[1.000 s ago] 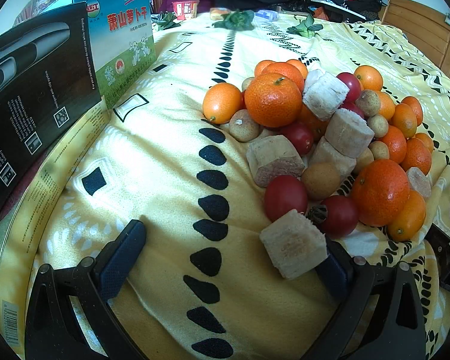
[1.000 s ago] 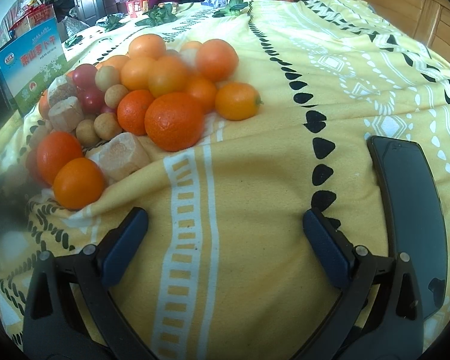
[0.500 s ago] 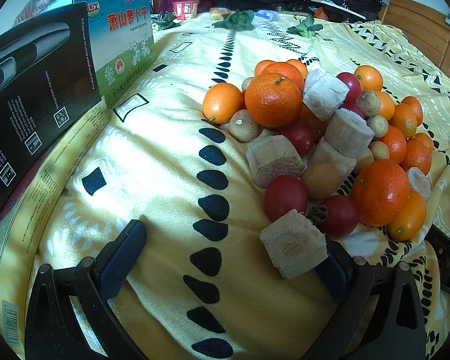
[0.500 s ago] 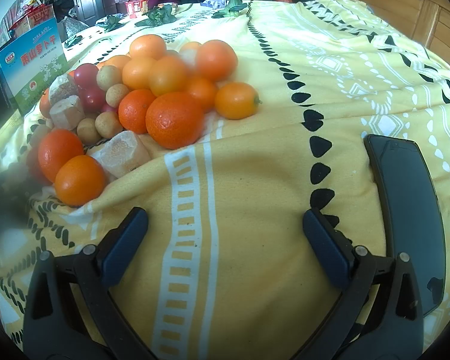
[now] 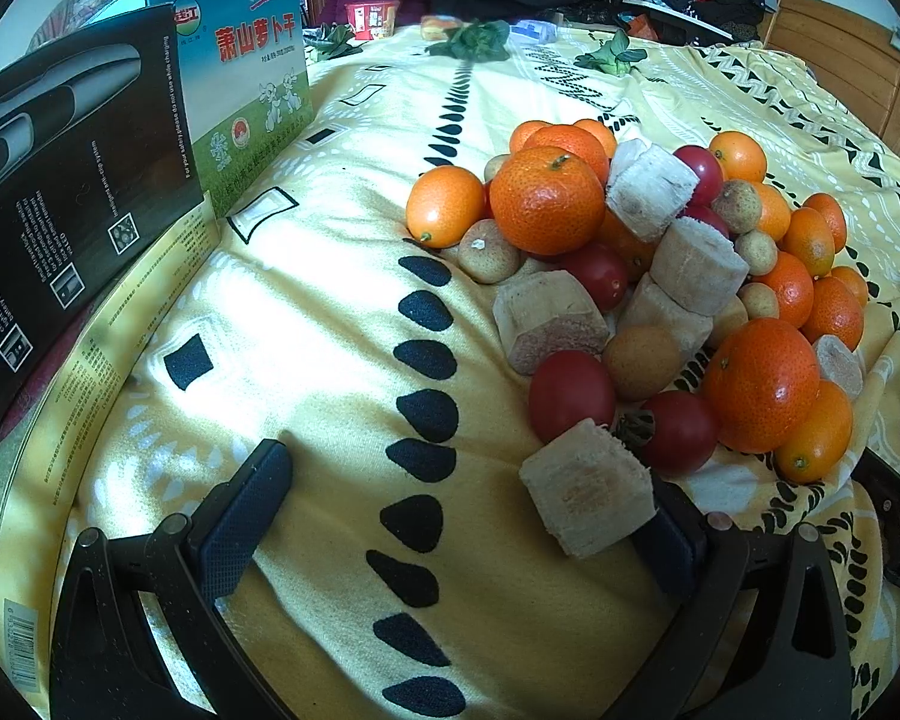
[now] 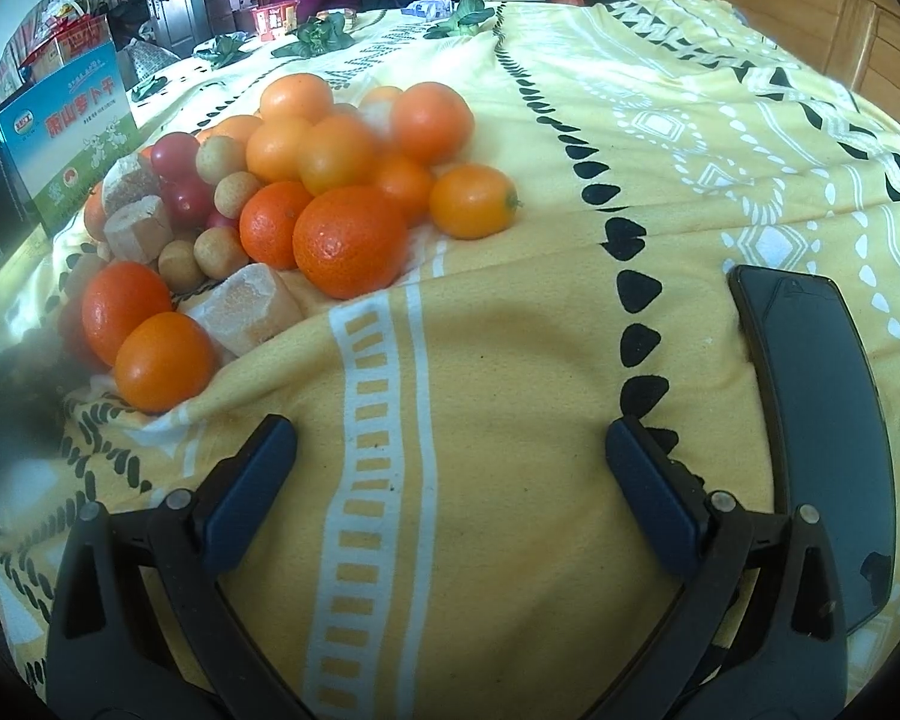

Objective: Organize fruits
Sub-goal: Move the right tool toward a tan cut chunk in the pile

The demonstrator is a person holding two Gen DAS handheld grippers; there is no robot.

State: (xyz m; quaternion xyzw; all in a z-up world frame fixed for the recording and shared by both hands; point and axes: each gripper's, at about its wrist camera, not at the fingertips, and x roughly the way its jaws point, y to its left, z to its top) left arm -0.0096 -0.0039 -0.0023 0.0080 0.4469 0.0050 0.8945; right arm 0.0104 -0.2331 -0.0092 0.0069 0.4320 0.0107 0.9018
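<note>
Left gripper (image 5: 456, 516): fingers spread wide, holding nothing, low over the yellow patterned blanket (image 5: 330, 324). Nearest cane chunk (image 5: 588, 489): pale, fibrous, lying just ahead of the right finger's pad and overlapping it in the view; contact cannot be told. Fruit pile (image 5: 642, 276): beyond and to the right of the fingertips, a heap of oranges, kumquats, red cherry tomatoes, small tan round fruits and further cane chunks, touching one another. Large orange (image 5: 546, 201): at the far side of the heap. Black box (image 5: 72, 192) and green-and-blue carton (image 5: 243, 90): upright, beyond the left finger. Right gripper (image 6: 450, 462): fingers likewise spread, empty, bare blanket between them. The same fruit pile (image 6: 282, 192): ahead and left of its left finger. Black phone (image 6: 822, 408): flat on the blanket, just outside the right finger.
</note>
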